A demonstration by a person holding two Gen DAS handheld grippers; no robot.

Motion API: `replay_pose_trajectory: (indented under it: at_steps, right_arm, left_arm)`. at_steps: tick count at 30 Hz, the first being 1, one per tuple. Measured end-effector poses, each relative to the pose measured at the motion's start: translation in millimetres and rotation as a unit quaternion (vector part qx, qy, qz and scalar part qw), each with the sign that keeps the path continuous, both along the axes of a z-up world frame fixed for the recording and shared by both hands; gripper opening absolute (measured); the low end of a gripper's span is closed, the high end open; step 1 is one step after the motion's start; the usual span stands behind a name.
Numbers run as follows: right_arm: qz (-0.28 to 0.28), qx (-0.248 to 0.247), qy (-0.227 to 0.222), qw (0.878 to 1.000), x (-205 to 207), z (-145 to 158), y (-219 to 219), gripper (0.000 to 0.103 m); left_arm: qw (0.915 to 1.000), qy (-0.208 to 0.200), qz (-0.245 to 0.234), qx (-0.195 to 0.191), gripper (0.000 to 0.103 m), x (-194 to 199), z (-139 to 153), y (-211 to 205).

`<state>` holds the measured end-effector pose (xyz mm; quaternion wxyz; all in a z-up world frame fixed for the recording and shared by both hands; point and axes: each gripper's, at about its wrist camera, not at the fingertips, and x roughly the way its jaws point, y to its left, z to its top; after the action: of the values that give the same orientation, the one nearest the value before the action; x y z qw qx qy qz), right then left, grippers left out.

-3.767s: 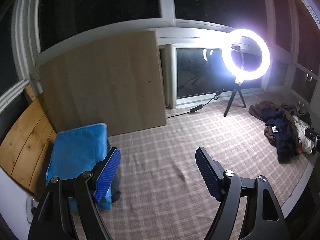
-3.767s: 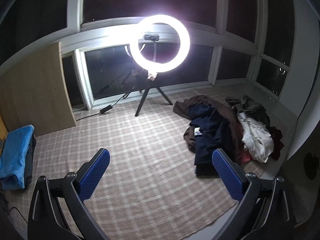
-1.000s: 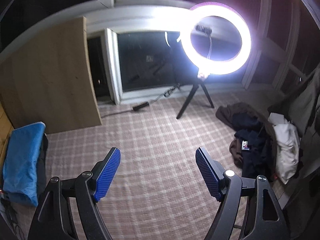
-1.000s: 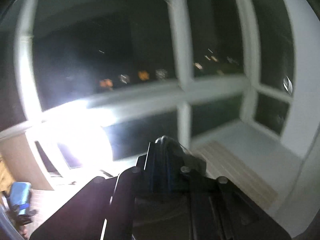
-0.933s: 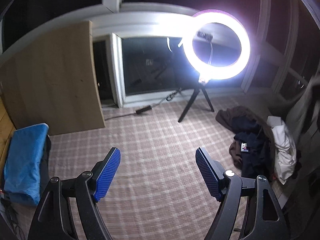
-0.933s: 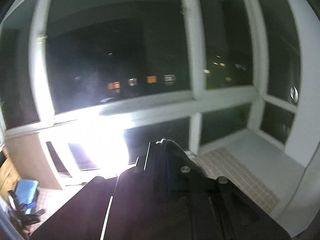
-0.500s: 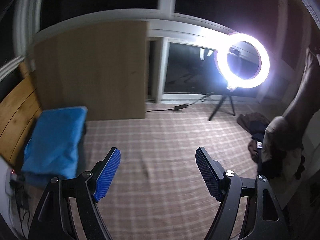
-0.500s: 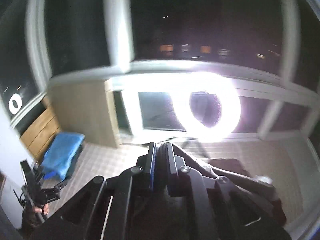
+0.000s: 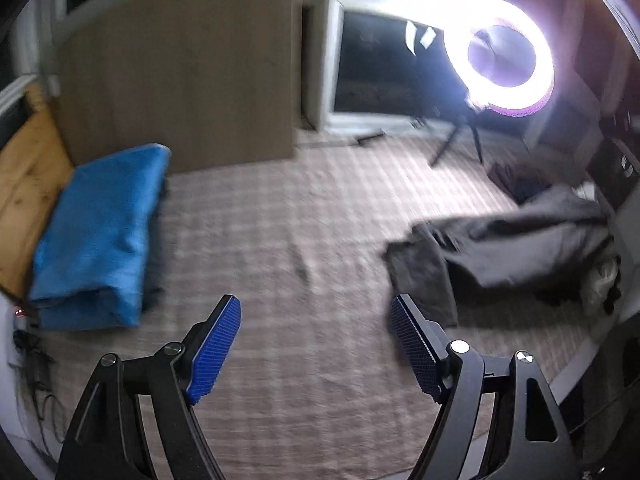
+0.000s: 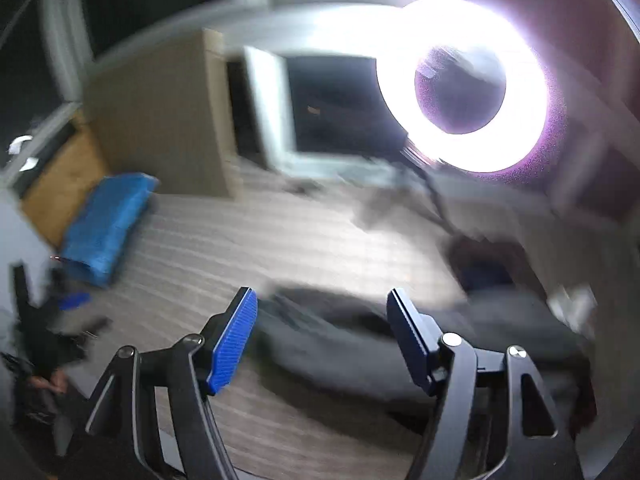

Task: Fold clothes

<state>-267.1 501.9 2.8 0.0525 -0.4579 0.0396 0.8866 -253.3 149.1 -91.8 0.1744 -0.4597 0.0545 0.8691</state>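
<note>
Grey garment (image 9: 516, 240) sprawled unfolded on checked rug (image 9: 280, 220), blue stack (image 9: 100, 236) folded; left gripper (image 9: 314, 344), right gripper (image 10: 322, 336) wide, empty.

Dark grey garment (image 9: 516, 244) lies crumpled, spread on checked rug (image 9: 280, 232); folded blue cloth (image 9: 100, 236) stacked at left.

Both wrist cameras look forward and downward over the plaid rug (image 9: 304, 216), from above it, toward the ring light (image 9: 508, 54) by the dark windows. The left view sits farther left of the light; the right view is nearer it and heavily blurred. Both share the light, rug and folded blue cloth (image 10: 106, 224).
</note>
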Motion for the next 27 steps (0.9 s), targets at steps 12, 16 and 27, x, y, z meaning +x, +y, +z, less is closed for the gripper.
replay_pose_trajectory:
  at_steps: [12, 16, 27]
  right_arm:
    - [-0.301, -0.117, -0.045, 0.945, 119, -132, 240, 0.067]
    - [-0.328, -0.133, -0.055, 0.934, 110, -154, 277, 0.067]
    - [-0.289, -0.118, -0.014, 0.95, 120, -120, 283, 0.015]
  left_arm:
    - [0.969, 0.0, -0.242, -0.05, 0.076, 12, -90, 237]
    - [0.9483, 0.028, -0.299, -0.104, 0.076, 21, -118, 291]
    - [0.9596, -0.042, -0.278, -0.012, 0.003, -21, -86, 297]
